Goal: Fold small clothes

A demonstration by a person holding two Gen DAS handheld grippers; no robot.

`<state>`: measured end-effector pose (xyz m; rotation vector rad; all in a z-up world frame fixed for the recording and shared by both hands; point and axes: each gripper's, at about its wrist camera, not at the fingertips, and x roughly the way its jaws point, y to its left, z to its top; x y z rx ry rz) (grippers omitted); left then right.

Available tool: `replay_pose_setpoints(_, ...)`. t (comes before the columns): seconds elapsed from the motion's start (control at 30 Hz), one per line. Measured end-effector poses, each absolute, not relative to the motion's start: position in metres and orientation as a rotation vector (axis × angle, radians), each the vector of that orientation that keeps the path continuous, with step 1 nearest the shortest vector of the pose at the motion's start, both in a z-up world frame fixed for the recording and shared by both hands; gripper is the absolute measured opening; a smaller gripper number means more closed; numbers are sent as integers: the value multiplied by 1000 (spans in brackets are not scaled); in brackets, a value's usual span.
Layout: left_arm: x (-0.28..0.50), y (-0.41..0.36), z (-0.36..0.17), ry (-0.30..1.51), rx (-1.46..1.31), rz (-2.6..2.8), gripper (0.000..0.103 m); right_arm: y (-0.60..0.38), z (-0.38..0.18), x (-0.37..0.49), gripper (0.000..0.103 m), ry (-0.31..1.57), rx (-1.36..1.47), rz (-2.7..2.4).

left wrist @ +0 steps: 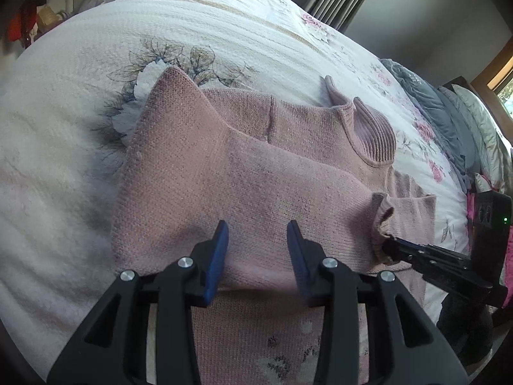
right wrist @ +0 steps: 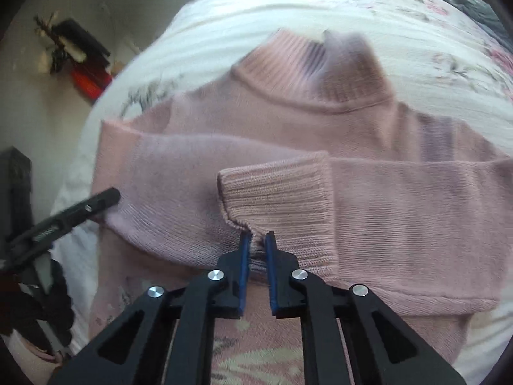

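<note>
- Left wrist view: one pink sweater (left wrist: 243,173) lies flat on the floral bedspread (left wrist: 224,29), one sleeve folded across; left gripper (left wrist: 258,234) hovers with jaws apart at 6 o'clock; right gripper (left wrist: 389,245) at 3 o'clock.
- Right wrist view: right gripper (right wrist: 256,240) clamps the ribbed cuff (right wrist: 275,199), centre; no readable writing.

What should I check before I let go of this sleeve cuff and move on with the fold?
1. Right gripper shut on the cuff: ok.
2. Left gripper open, holding nothing: ok.
3. Right sleeve laid across the sweater chest: ok.
4. Left sleeve also folded across: ok.
5. Collar flat: not ok, it stands up.
6. Hem smooth: cannot tell, hidden behind the grippers.
7. Bedspread free around the sweater: ok.
</note>
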<state>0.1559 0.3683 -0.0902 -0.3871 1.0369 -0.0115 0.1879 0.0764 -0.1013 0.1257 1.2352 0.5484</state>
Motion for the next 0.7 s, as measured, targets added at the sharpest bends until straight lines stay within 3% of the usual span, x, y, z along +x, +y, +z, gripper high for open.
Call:
replay_pose_setpoints(0.2, 164, 362, -86, 1027, -370, -20, 39, 1, -79, 195, 6, 1174, 248, 441)
replay_pose_setpoints(0.53, 172, 344, -98, 1059, -347, -33, 41, -95, -133, 203, 0, 1270, 442, 304)
replay_pose_setpoints(0.63, 173, 340, -100, 1066, -344, -34, 41, -88, -136, 201, 15, 1276, 478, 391)
replay_pose_setpoints(0.7, 174, 337, -101, 1071, -337, -29, 41, -76, -138, 204, 51, 1292, 468, 422)
